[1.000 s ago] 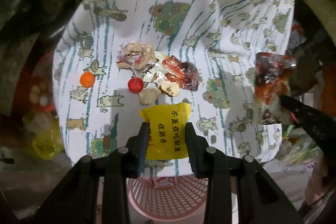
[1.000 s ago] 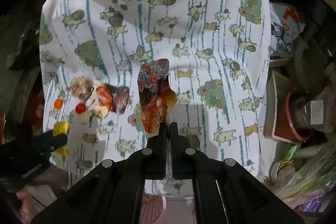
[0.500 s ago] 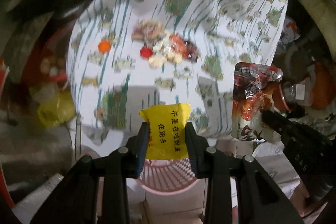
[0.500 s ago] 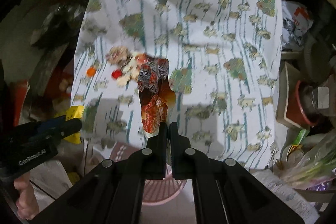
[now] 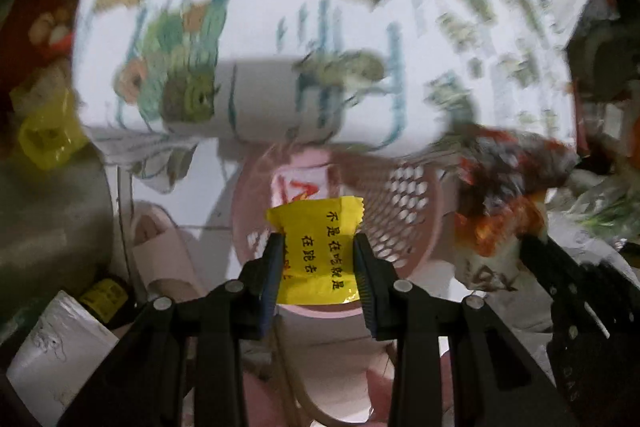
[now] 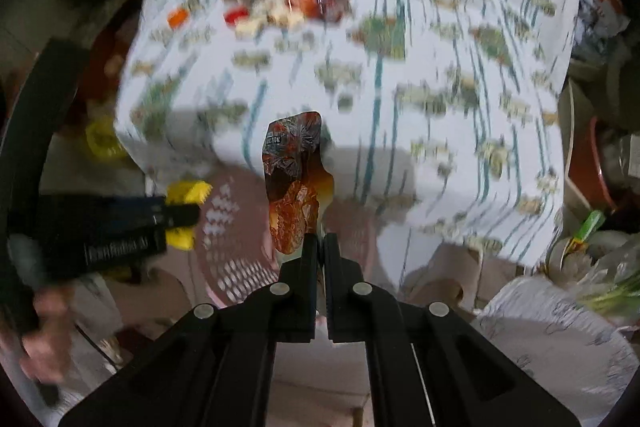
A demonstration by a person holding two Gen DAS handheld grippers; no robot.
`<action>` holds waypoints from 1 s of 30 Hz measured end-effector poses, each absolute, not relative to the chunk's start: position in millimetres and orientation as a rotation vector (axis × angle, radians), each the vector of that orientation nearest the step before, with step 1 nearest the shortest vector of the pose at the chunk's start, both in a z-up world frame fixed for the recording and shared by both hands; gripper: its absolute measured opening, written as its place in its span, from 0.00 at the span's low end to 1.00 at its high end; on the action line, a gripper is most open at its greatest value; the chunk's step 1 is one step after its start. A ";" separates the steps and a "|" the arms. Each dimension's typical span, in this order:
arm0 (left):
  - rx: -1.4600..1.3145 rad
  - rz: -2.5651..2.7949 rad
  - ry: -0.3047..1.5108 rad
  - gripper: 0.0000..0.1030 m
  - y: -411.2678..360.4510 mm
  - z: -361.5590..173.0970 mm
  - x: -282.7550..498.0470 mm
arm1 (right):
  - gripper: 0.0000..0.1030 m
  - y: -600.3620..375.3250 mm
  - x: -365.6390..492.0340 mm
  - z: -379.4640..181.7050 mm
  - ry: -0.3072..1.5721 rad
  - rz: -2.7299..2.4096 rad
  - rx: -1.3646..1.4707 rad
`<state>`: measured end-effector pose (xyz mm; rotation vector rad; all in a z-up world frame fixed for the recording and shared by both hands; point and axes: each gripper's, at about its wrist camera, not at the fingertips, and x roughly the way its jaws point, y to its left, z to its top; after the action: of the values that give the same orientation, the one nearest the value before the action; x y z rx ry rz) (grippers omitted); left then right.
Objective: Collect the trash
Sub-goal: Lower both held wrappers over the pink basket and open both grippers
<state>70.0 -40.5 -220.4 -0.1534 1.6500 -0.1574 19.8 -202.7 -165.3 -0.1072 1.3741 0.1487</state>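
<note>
My left gripper [image 5: 316,247] is shut on a yellow snack packet [image 5: 316,251] with black writing and holds it over a pink perforated basket [image 5: 400,203] on the floor. My right gripper [image 6: 320,239] is shut on a red-orange crinkled wrapper [image 6: 294,183], held above the same basket [image 6: 236,247]. The right gripper and its wrapper [image 5: 512,195] show at the right of the left wrist view. The left gripper with the yellow packet [image 6: 184,211] shows at the left of the right wrist view. More trash [image 6: 280,7] lies on the tablecloth: wrappers, crumbs, a red cap and an orange cap.
The table with the patterned white cloth [image 5: 280,47] stands just beyond the basket. A yellow bag [image 5: 44,139], a slipper [image 5: 160,247] and white paper [image 5: 52,347] lie on the floor at left. Bags and containers [image 6: 600,247] crowd the right side.
Both grippers have pulled back from the table and dropped lower, each keeping its wrapper. The pink basket has come into full view beneath them and the table trash has slid to the top.
</note>
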 end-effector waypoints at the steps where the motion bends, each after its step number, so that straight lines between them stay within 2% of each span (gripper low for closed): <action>1: -0.173 -0.147 1.668 0.31 -38.4 -227.4 70.0 | 0.04 -202.3 17.7 -175.0 1.400 0.154 -0.115; 9: -0.356 -0.177 1.741 0.33 -36.1 -273.8 73.0 | 0.03 -187.2 17.0 -256.4 1.609 0.193 -0.125; 13: -0.304 -0.136 1.771 0.34 -33.1 -290.2 73.4 | 0.03 -195.2 31.7 -281.8 1.637 0.139 -0.074; 15: -0.286 -0.130 1.782 0.38 -34.1 -293.7 71.8 | 0.03 -200.7 39.1 -291.5 1.623 0.113 -0.061; 17: -0.268 -0.119 1.788 0.48 -34.8 -294.6 73.5 | 0.03 -206.4 42.6 -300.2 1.619 0.109 -0.043; 21: -0.215 -0.119 1.762 0.60 -35.7 -285.8 75.3 | 0.04 -214.2 42.5 -313.0 1.623 0.114 -0.044; 22: -0.202 -0.118 1.745 0.63 -35.9 -280.8 76.3 | 0.06 -216.0 41.5 -315.3 1.631 0.113 -0.039; 23: -0.196 -0.117 1.737 0.64 -36.5 -278.5 77.3 | 0.14 -218.5 40.8 -317.6 1.645 0.107 -0.024; 24: -0.190 -0.116 1.727 0.65 -36.1 -275.3 78.2 | 0.27 -219.8 40.7 -318.6 1.651 0.106 -0.012; 26: -0.192 -0.109 1.710 0.67 -33.5 -269.1 79.0 | 0.38 -224.1 42.5 -316.0 1.643 0.100 0.005; 30: -0.207 -0.094 1.673 0.67 -29.2 -253.4 81.0 | 0.38 -218.3 43.7 -305.6 1.621 0.102 -0.001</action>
<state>81.0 -29.2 -253.4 -0.2073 1.6726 -0.0944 43.7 -218.3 -305.6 -0.0007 1.6208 0.1019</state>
